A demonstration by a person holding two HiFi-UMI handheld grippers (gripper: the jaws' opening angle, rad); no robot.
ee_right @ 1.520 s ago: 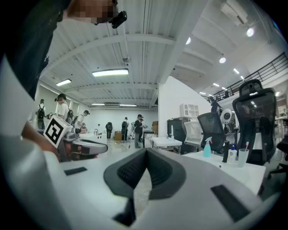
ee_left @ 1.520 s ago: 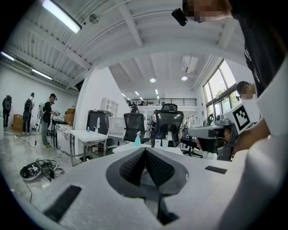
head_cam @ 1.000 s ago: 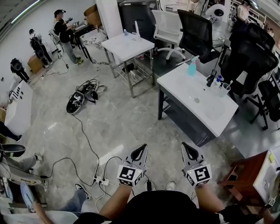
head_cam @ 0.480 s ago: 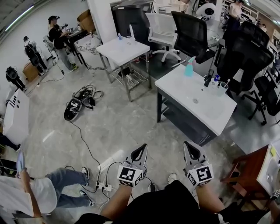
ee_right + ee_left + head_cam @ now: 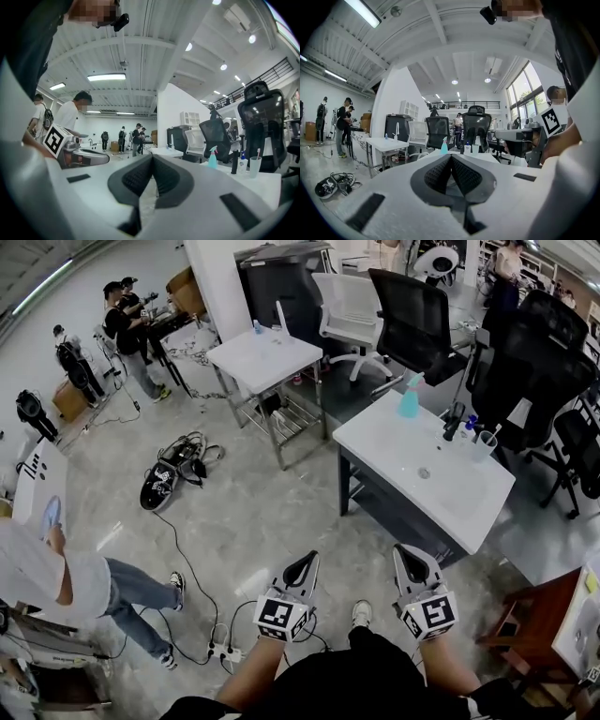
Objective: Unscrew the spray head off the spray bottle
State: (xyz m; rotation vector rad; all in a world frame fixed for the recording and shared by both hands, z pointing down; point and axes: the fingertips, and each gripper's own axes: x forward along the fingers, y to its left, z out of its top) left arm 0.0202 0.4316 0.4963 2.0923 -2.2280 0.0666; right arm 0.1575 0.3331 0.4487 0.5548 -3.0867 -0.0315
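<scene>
Approach step. L tongs [image 5: 303, 565] & R tongs [image 5: 409, 559] both pressed together, empty. Bottle [image 5: 410, 399] on counter [image 5: 441, 493], well apart. Next: get close, spread tongs, pinch body & head [image 5: 416, 381].

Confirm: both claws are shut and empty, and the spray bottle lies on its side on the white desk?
One thing is wrong: the spray bottle stands upright on the desk, not on its side, as the head view shows. The rest holds: the left claw and right claw are shut and empty.
</scene>
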